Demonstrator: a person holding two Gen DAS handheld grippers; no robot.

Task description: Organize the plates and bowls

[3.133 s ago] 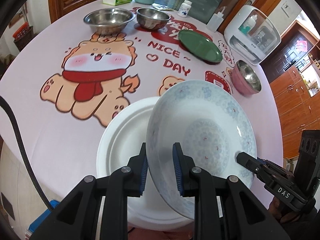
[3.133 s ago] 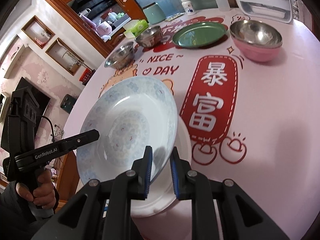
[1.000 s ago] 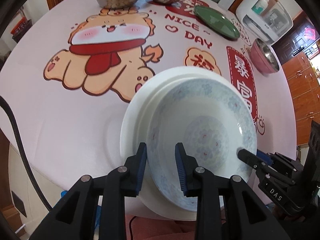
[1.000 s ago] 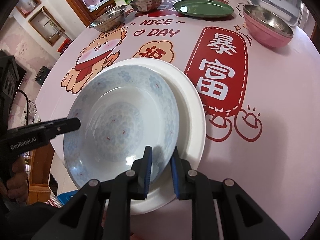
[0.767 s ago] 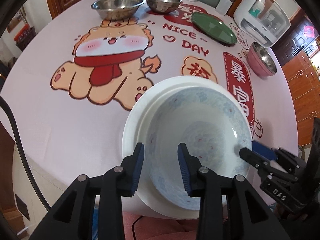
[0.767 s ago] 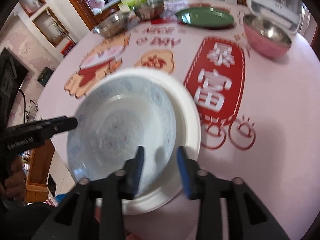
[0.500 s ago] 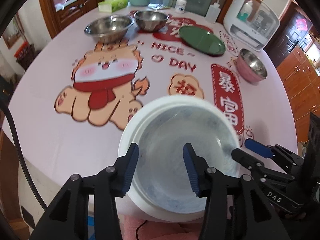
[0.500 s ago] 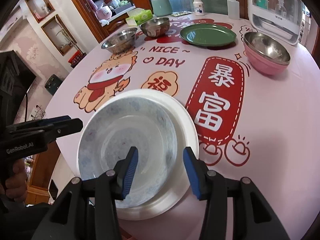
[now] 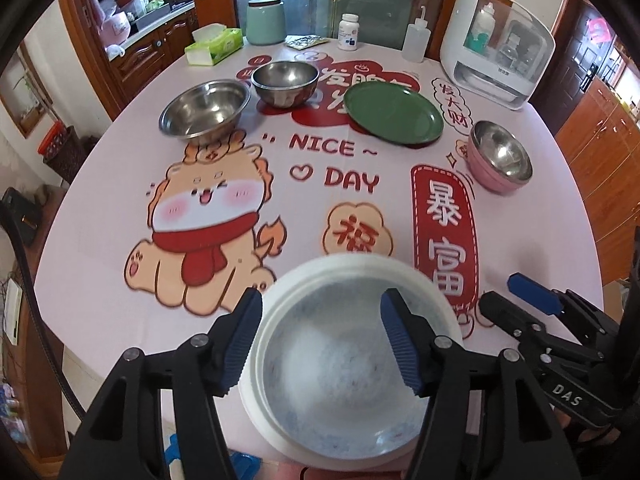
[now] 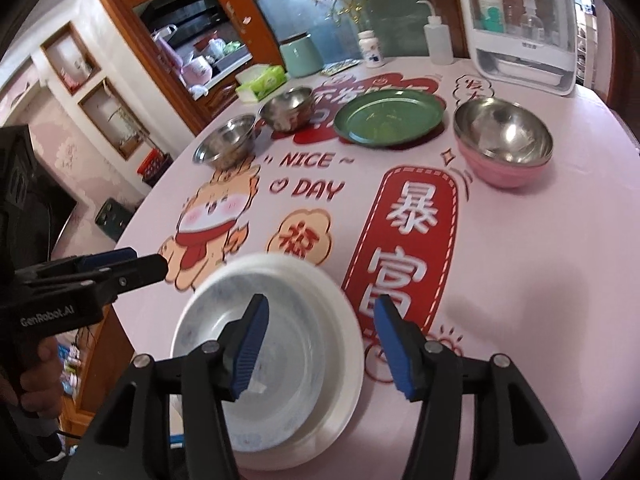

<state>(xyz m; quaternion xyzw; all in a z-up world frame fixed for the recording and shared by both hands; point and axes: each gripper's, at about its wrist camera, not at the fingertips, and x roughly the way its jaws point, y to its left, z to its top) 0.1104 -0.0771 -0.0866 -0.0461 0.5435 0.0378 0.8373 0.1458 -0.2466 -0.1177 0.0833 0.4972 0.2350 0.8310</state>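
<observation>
A blue-patterned plate (image 9: 340, 364) lies stacked inside a plain white plate (image 9: 272, 312) at the near table edge; the pair also shows in the right wrist view (image 10: 288, 344). My left gripper (image 9: 322, 338) is open and empty, raised above the stack. My right gripper (image 10: 318, 348) is open and empty, also above it. Farther back stand a green plate (image 9: 394, 118), a pink bowl with steel lining (image 9: 500, 160), and two steel bowls (image 9: 204, 108) (image 9: 285, 82).
At the table's far side stand a white appliance (image 9: 498, 46), squeeze bottle (image 9: 416, 42), pill bottle (image 9: 348, 32), green canister (image 9: 264, 20) and tissue box (image 9: 214, 46). Wooden cabinets surround the round table (image 9: 100, 184).
Both grippers let go of the patterned plate, leaving it on the white plate. Both opened wide and pulled up and back from the stack.
</observation>
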